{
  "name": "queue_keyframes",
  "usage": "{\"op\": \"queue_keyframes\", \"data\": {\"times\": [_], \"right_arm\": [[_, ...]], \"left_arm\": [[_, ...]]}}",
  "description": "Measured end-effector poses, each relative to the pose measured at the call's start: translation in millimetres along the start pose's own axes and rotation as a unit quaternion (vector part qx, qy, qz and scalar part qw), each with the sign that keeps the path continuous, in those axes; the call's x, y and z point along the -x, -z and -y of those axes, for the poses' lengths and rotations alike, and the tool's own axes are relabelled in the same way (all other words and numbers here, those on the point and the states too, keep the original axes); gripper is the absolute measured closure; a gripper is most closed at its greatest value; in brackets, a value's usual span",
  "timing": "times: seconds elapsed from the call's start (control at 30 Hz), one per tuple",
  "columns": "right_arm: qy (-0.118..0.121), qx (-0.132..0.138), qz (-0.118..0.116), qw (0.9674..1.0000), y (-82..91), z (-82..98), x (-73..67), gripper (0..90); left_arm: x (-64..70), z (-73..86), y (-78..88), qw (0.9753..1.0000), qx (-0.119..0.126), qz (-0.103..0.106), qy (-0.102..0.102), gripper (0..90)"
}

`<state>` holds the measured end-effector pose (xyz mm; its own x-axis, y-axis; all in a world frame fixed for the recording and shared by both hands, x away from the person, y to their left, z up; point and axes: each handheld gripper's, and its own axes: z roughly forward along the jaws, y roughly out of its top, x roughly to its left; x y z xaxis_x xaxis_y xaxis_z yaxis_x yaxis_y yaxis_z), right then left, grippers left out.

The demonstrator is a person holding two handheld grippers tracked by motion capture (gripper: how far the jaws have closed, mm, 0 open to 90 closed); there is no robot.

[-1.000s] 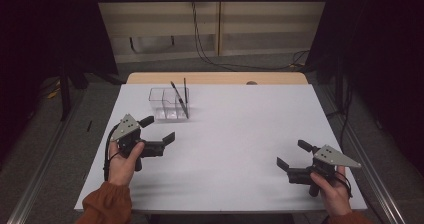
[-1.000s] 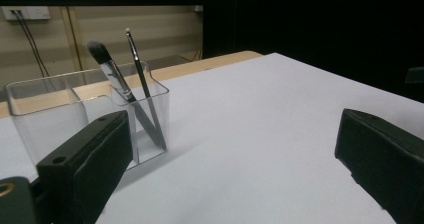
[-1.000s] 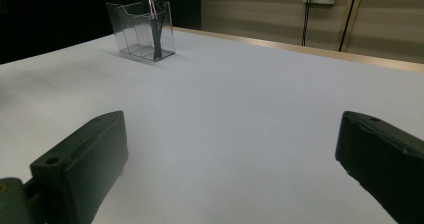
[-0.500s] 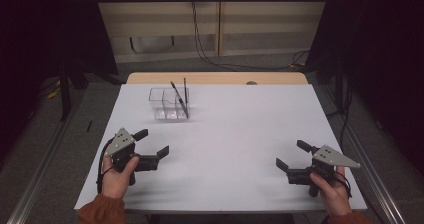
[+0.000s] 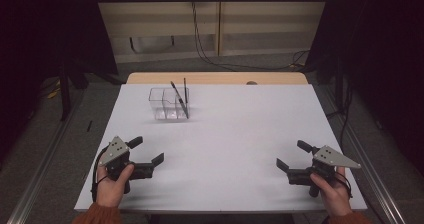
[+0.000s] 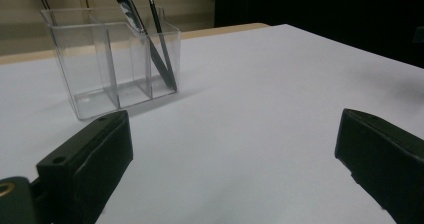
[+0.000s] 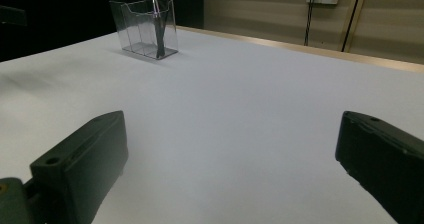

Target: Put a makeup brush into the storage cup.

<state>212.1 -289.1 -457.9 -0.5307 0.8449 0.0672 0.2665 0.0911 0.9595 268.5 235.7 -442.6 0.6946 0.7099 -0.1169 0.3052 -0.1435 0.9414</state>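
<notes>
Both grippers sit released, jaws wide: left gripper (image 5: 148, 151) and right gripper (image 5: 291, 156) low on the white counter (image 5: 240, 129), well apart from the clear holder (image 5: 169, 104) with two pens (image 5: 180, 100).

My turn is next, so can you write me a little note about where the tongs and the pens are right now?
Left tongs: open, holding nothing, low over the near left of the white table.
Right tongs: open, holding nothing, near right.
Clear holder: far left of the table, upright. Two dark pens lean in its right compartment.
Done: pens sit in the holder, nothing else lies on the table.
Left: probably nothing.
</notes>
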Motion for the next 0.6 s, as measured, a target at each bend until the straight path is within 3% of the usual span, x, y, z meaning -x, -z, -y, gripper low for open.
{"op": "queue_keyframes", "data": {"times": [0.33,0.6], "right_arm": [[0.008,-0.003,-0.002,1.0,-0.8,0.9,-1.5,0.0],[0.006,-0.004,0.0,1.0,-2.1,1.1,-1.0,0.0]], "left_arm": [[3.2,1.2,9.2,0.9999,0.011,-0.006,-0.005,2.1],[-2.9,1.7,12.4,0.9998,0.013,-0.011,0.0,2.1]]}}
